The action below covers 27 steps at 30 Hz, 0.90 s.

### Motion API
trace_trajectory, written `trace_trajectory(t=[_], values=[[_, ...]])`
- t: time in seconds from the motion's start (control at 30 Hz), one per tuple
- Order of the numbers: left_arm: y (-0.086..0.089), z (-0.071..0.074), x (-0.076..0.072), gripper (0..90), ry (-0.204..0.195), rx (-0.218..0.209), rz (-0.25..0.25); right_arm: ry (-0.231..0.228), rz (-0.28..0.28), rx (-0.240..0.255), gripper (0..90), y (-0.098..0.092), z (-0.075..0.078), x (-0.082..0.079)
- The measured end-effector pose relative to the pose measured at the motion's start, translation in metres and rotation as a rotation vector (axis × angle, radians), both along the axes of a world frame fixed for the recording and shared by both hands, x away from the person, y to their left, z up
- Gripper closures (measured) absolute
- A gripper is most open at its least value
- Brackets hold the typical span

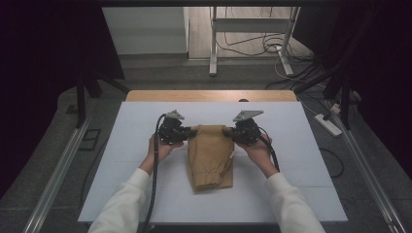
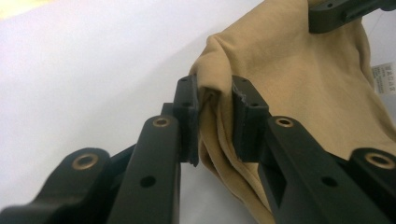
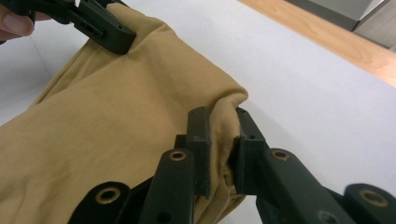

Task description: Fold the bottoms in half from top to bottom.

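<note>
A tan garment [image 1: 210,156] lies folded on the white table top [image 1: 121,145], its long side running toward the person. Its far edge is lifted between the two grippers. My left gripper [image 1: 191,131] is shut on the far left corner, and cloth [image 2: 299,79] bunches between its jaws [image 2: 215,91]. At the far right corner my right gripper [image 1: 228,131] is shut too, pinching a fold of fabric [image 3: 116,116] between its jaws [image 3: 220,119]. A small white label [image 2: 385,77] shows at the garment's edge. A hand holds each gripper from behind.
A wooden strip [image 1: 209,95] runs along the table's far edge. Beyond it stand white frame legs [image 1: 213,43] among loose cables on the floor. A power strip [image 1: 329,124] lies on the floor at the right. Metal rails [image 1: 58,170] flank the table.
</note>
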<state>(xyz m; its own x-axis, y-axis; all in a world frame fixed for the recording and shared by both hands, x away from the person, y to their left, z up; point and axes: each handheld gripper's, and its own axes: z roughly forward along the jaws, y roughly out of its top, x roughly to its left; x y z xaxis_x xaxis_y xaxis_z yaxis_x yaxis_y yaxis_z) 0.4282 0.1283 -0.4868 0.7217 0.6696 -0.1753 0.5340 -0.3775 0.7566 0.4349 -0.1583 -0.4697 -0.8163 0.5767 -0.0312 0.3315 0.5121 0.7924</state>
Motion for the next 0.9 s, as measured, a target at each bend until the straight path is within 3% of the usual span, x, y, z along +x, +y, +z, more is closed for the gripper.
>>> trace_trajectory(t=[0.13, 0.37, 0.57, 0.9], values=[[-0.001, 0.001, 0.013, 74.0, 0.006, -0.009, 0.009, 0.005, -0.024, 0.015, 79.3, -0.002, 0.004, 0.010], [-0.005, 0.004, 0.029, 73.9, 0.015, 0.007, 0.037, -0.002, -0.045, -0.019, 79.3, 0.002, 0.007, 0.028], [-0.007, 0.001, 0.036, 73.8, 0.026, 0.024, 0.055, 0.006, -0.064, -0.047, 79.3, 0.006, 0.002, 0.038], [-0.008, -0.002, 0.041, 69.0, 0.026, 0.037, 0.086, 0.015, -0.076, -0.050, 77.0, 0.007, -0.003, 0.045]])
